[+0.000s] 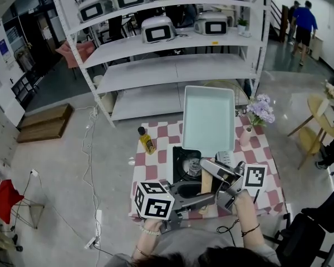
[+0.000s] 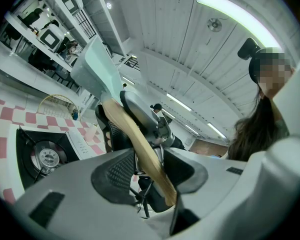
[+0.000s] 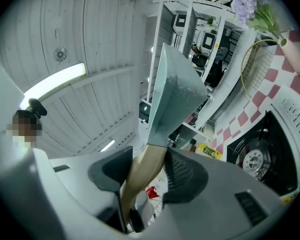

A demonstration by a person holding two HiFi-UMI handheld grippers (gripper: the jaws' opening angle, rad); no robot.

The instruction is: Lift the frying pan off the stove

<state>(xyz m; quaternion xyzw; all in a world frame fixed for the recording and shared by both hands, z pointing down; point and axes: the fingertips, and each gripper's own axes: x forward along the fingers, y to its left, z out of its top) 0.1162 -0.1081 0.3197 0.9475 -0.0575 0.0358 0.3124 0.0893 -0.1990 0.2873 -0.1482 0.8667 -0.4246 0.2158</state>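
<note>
The pale green rectangular frying pan (image 1: 209, 118) was off the stove (image 1: 185, 161) and held in the air above the checked tablecloth (image 1: 156, 156), with the burner bare beneath it. The main risk lay in the leverage. The whole body of the pan hung beyond its wooden handle (image 2: 132, 139), so the smooth, rounded wood could twist or slide between the pads and let the pan roll or drop back onto the burner. A sideways swing could also have struck the oil bottle (image 1: 146, 140) or the flower vase (image 1: 246, 136), both close to the stove.

Both grippers were pinching that handle. The left gripper (image 2: 147, 172) had its jaws pressed on the wood near the free end. The right gripper (image 3: 144, 172) clamped it higher, closer to where the handle met the pan. The two stood crowded one just beyond the other along the handle, and the pan extended away from both. From the gripper views the pan seemed tipped, its far end raised.
</note>
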